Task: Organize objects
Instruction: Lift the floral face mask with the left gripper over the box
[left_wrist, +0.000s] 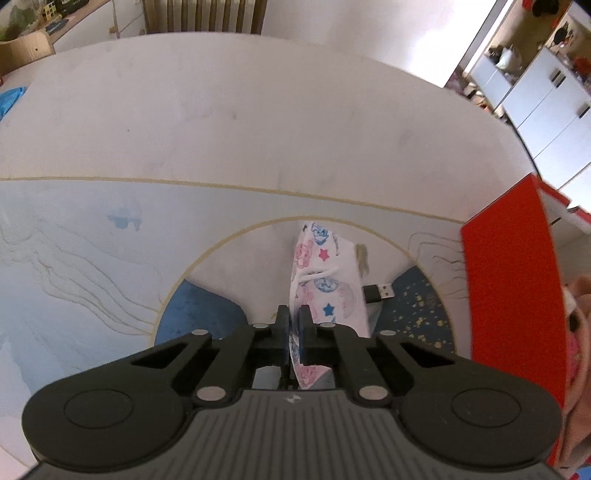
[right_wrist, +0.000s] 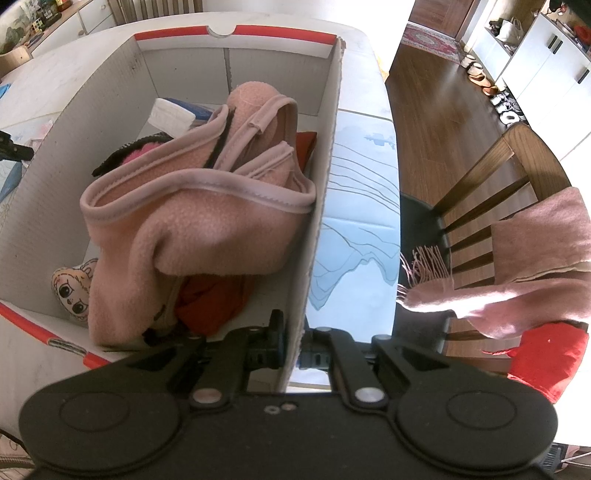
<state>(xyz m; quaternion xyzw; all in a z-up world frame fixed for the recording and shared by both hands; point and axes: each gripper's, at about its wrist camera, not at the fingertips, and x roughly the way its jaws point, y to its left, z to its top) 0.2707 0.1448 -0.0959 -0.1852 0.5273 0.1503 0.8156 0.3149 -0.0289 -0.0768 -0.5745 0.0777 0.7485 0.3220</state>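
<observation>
The left hand-held gripper (left_wrist: 294, 325) is pinching a printed face mask (left_wrist: 325, 275), white with pink and blue cartoon figures and stars. Its dark pads press on the mask's near end from both sides, with the cloth standing edgewise between them. The mask's long axis runs straight away from the gripper, in line with the fingers, and its far tip points toward the back of the surface (left_wrist: 229, 122). A white ear loop lies across its middle. Whether its far end rests on the surface or hangs clear of it cannot be told.

Just right of the mask a small black USB dongle (left_wrist: 377, 291) lies flat on the painted blue patch, its metal plug pointing right. Further right stands the red outer wall of a cardboard box (left_wrist: 513, 280).

The right hand-held gripper (right_wrist: 293, 345) is clamped on the right-hand wall of that box (right_wrist: 325, 177), one finger inside and one outside. Inside the box lie a pink fleece garment (right_wrist: 199, 218), something red beneath it, and a small doll-faced cushion (right_wrist: 74, 291) in the near left corner. To the right of the surface a pink fringed scarf (right_wrist: 517, 280) hangs over a wooden chair (right_wrist: 491, 177).
</observation>
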